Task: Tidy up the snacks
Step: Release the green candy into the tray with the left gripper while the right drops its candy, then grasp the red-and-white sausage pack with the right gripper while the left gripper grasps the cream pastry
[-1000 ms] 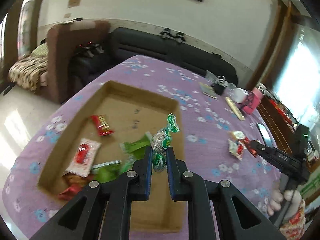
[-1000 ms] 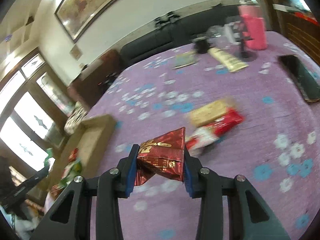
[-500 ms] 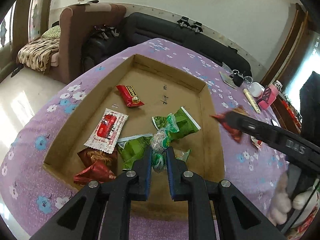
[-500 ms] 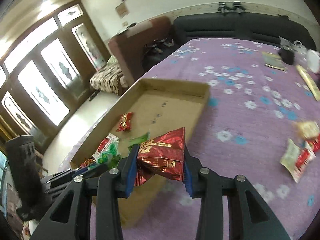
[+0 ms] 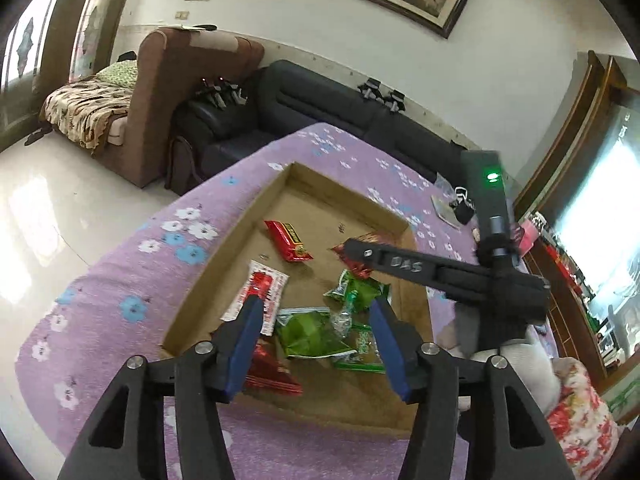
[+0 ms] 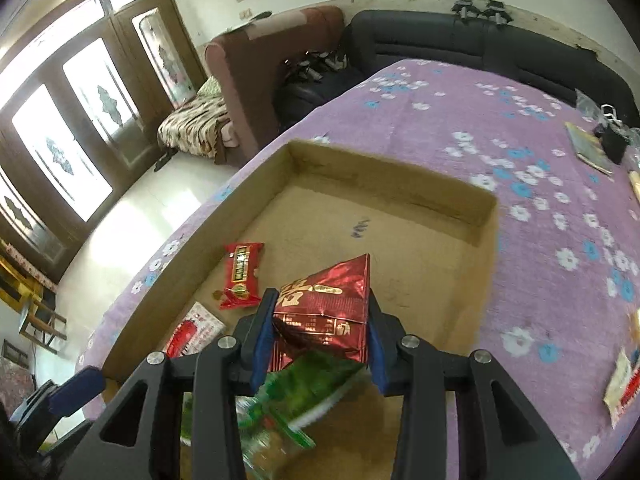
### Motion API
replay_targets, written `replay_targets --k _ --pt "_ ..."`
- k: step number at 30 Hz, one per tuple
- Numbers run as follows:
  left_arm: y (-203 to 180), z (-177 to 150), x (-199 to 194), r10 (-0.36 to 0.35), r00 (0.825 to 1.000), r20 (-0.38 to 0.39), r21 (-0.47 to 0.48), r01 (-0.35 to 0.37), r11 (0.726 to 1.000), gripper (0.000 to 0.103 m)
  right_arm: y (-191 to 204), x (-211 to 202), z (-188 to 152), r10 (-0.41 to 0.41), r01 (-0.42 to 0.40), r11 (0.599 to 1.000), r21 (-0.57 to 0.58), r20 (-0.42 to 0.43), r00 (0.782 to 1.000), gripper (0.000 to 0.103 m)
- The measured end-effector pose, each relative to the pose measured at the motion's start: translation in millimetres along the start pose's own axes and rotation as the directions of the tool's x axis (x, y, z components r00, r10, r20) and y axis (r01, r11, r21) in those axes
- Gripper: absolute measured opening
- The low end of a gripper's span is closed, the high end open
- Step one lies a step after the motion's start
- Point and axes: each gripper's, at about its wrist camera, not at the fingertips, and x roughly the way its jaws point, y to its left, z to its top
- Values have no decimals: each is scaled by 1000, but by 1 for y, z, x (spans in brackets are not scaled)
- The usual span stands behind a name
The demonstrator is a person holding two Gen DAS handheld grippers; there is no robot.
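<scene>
A shallow cardboard tray (image 5: 224, 256) lies on the purple flowered tablecloth and holds several snack packets. My left gripper (image 5: 316, 334) is open and empty above the tray's near end, over green packets (image 5: 308, 332) and the clear green-candy bag (image 5: 346, 316). My right gripper (image 6: 320, 328) is shut on a dark red foil packet (image 6: 328, 308) and holds it over the tray (image 6: 256, 184). It also shows in the left wrist view (image 5: 360, 258), reaching in from the right. A red bar packet (image 6: 242, 276) lies in the tray.
More snack packets (image 6: 622, 384) lie on the tablecloth right of the tray. A booklet (image 6: 590, 150) and small dark items sit at the table's far right. A black sofa (image 5: 320, 100) and a brown armchair (image 5: 188, 76) stand behind the table.
My left gripper has opened and let the green-candy bag drop into the tray. My right gripper has carried the red foil packet leftward to over the tray.
</scene>
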Motion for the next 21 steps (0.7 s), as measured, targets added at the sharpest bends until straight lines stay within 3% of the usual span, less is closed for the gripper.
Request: replay_targets --k 5,11,16,21 --pt "9 -2 -3 -17 1000 -10 -31 16 999 66 8 -3 -1 52 -51 998 21 -11 999 43" --pt "-3 -4 -7 -44 999 -16 -25 44 999 67 -17 -56 -6 36 -39 999 38 68 997 49" --pt "-28 -8 -8 -83 996 -30 27 84 996 70 -85 -111 -33 -16 1 992 126 121 993 50" --pt "-55 -18 1 -120 990 -69 69 125 990 72 -190 -168 -82 -178 127 943 308 142 974 50"
